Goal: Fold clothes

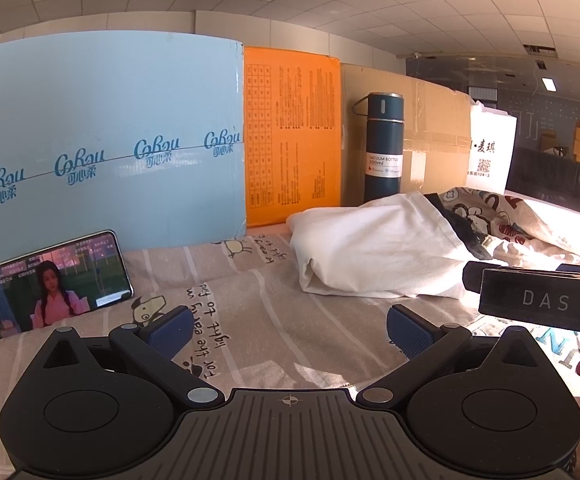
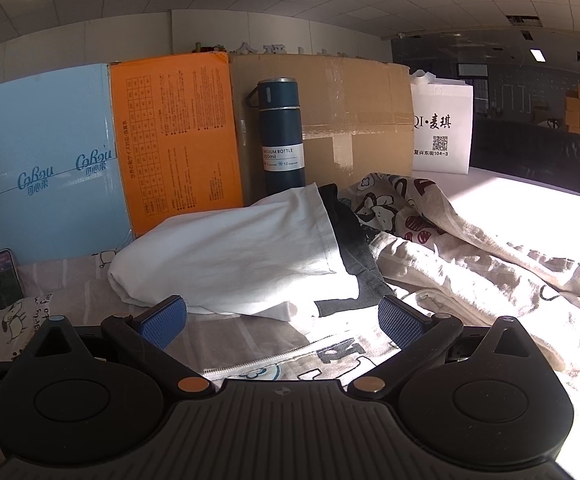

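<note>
A folded white garment (image 1: pixel 374 248) (image 2: pixel 234 256) lies on the printed sheet, on top of a dark garment (image 2: pixel 356 248) whose edge shows at its right. My left gripper (image 1: pixel 290 332) is open and empty, low over the sheet in front and to the left of the white garment. My right gripper (image 2: pixel 282 324) is open and empty, just in front of the white garment's near edge. The right gripper's black body (image 1: pixel 546 300) shows at the right of the left wrist view.
A blue vacuum bottle (image 2: pixel 281 136) stands behind the clothes against a cardboard box (image 2: pixel 354 120). An orange box (image 2: pixel 178 140), a light blue box (image 1: pixel 102 140) and a white bag (image 2: pixel 442 128) line the back. A phone (image 1: pixel 56 280) leans at left. A crumpled cartoon-print cloth (image 2: pixel 470 248) lies at right.
</note>
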`<action>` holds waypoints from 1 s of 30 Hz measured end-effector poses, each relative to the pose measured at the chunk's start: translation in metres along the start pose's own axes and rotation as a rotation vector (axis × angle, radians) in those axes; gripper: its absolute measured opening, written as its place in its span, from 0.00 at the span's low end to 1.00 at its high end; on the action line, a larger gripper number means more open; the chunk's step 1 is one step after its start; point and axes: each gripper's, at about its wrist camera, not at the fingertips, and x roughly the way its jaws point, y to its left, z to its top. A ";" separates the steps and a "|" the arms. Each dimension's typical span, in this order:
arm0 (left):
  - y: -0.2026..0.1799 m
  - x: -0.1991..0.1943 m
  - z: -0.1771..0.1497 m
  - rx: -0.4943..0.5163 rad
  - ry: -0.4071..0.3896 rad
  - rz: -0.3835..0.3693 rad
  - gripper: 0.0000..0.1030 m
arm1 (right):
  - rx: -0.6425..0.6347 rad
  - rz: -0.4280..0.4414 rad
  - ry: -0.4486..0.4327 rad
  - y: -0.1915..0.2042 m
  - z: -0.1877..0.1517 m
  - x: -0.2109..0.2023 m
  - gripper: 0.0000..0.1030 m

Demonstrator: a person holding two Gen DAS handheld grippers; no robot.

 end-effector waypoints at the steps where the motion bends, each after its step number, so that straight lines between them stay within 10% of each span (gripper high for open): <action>1: 0.001 -0.002 0.000 -0.009 -0.014 -0.002 1.00 | 0.005 0.008 -0.011 0.000 0.000 -0.002 1.00; 30: 0.000 -0.039 0.007 -0.065 -0.229 0.117 1.00 | 0.157 0.221 -0.095 -0.022 0.009 -0.032 1.00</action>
